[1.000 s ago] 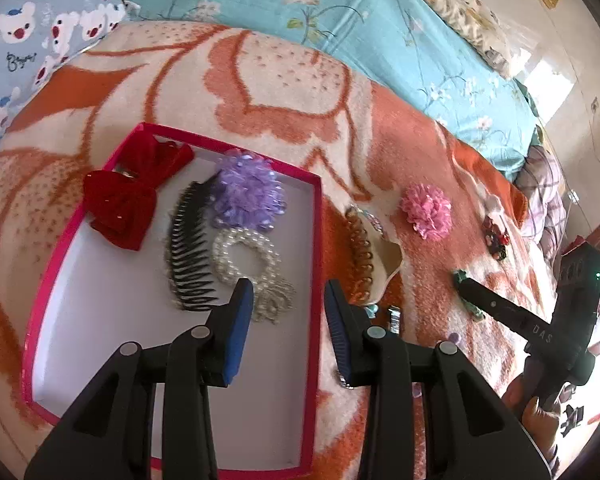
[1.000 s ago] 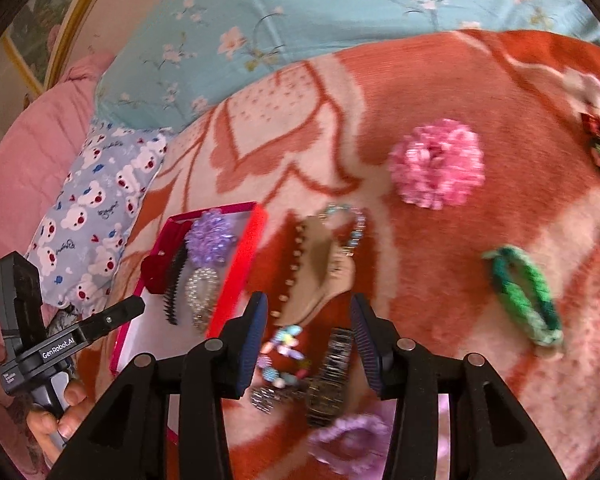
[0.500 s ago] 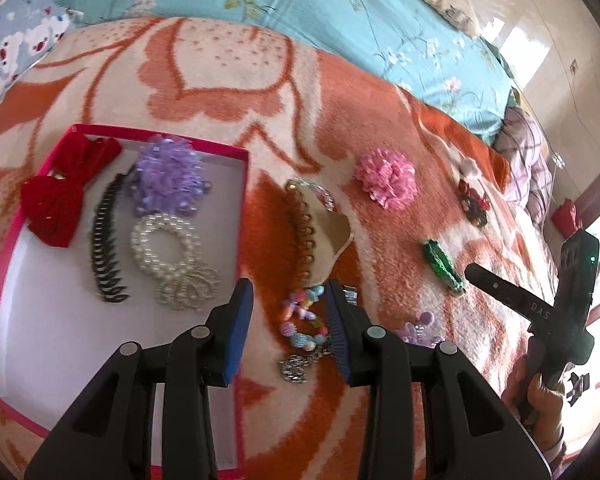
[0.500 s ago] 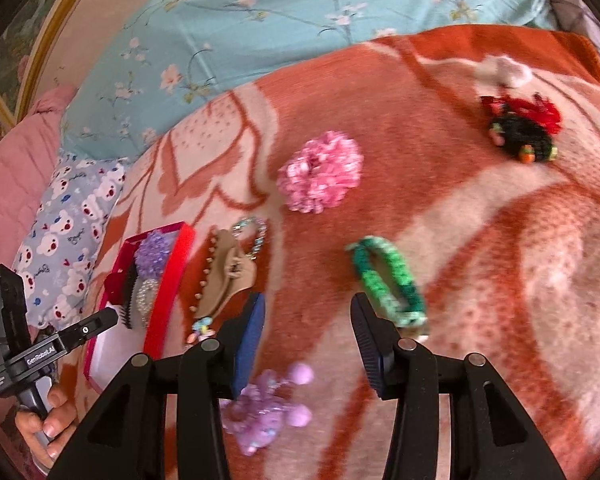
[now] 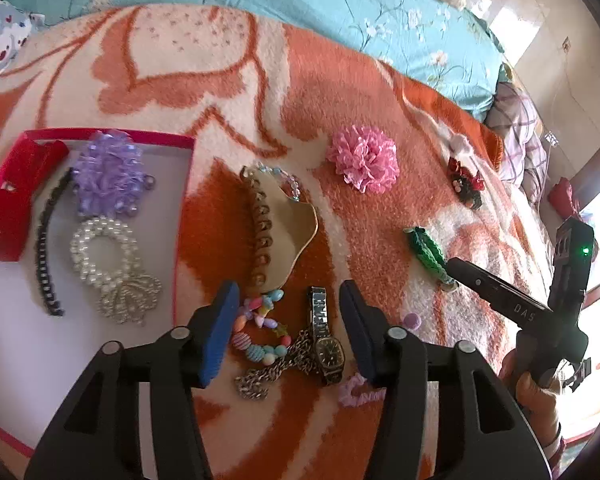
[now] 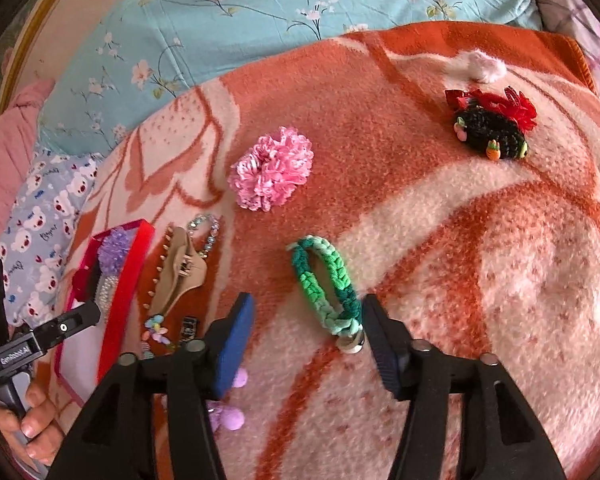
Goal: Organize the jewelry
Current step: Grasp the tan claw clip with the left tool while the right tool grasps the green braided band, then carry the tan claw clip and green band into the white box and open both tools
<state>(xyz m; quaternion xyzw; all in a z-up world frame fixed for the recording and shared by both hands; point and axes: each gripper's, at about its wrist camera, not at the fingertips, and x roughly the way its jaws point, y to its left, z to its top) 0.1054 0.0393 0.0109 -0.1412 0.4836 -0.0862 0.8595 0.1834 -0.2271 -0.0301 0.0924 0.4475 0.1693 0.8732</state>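
Observation:
My left gripper (image 5: pixel 287 300) hovers low over a colourful bead bracelet (image 5: pixel 260 328), a wristwatch (image 5: pixel 326 340) and a metal chain (image 5: pixel 272 372) on the orange blanket. Its jaws are opening and the pads touch nothing. Left of it lies the pink-rimmed box (image 5: pixel 168 138) with a red bow (image 5: pixel 8 216), black comb (image 5: pixel 44 264), purple scrunchie (image 5: pixel 108 176) and pearl bracelet (image 5: pixel 104 256). My right gripper (image 6: pixel 308 312) is also opening, with a green braided bracelet (image 6: pixel 324 284) lying between its fingers, close to the right one and not pressed.
A beige claw clip (image 5: pixel 284 232), a pink scrunchie (image 6: pixel 272 168), a black-and-red hair tie (image 6: pixel 492 128) and a lilac pom-pom tie (image 6: pixel 228 412) lie loose on the blanket. Blue floral bedding (image 6: pixel 300 12) lies behind. A hand (image 6: pixel 36 428) holds the left gripper's handle.
Both grippers slid right across the blanket. The left went from over the box to the bead bracelet and watch, the right from that cluster to the green bracelet. Both jaws widened.

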